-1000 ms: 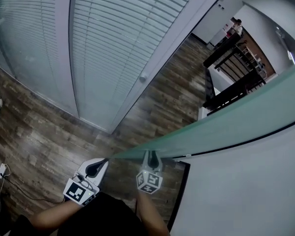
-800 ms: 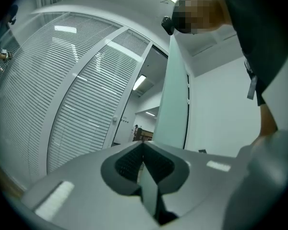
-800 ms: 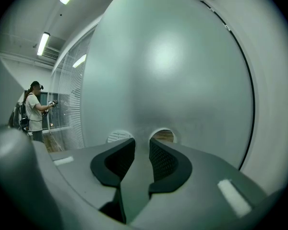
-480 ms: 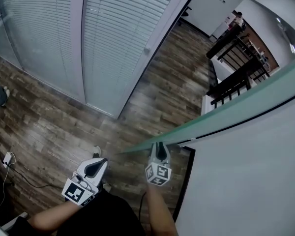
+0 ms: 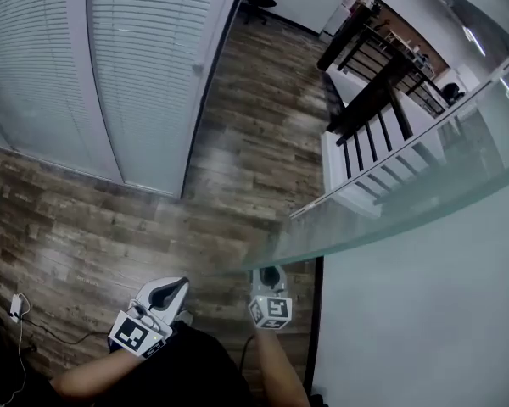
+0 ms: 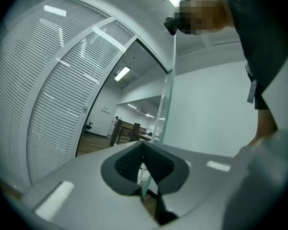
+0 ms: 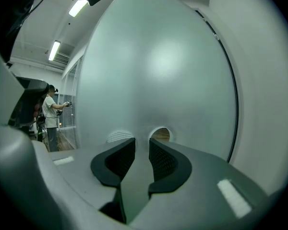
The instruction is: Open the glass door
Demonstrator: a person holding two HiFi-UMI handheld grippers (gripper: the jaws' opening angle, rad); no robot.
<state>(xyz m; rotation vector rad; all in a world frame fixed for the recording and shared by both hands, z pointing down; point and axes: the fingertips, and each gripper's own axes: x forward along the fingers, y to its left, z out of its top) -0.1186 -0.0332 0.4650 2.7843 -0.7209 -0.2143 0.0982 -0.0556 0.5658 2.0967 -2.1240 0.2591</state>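
so the right gripper (image 5: pixel 270 276) is the one that counts here: jaws a little apart, nothing between them, tips pointed square at the flat face of the tall frosted greenish glass door (image 5: pixel 407 202). In the right gripper view the pane fills pretty much everything ahead, with two small round clear spots (image 7: pixel 159 133) just past the tips. It's either touching the glass or just off it, can't tell which

from there the pane runs up and to the right in the head view, with its free vertical edge just left of that gripper. It stands angled off the black door frame (image 5: pixel 316 329) and the plain white wall (image 5: pixel 424 329), so I'd call it partly swung open

the left gripper (image 5: pixel 171 288) is closed up and empty, out over the dark wood-plank floor (image 5: pixel 237 176), left of the free edge and clear of the glass. So right is nearer, and I reckon the push goes straight into the face, away from the frame
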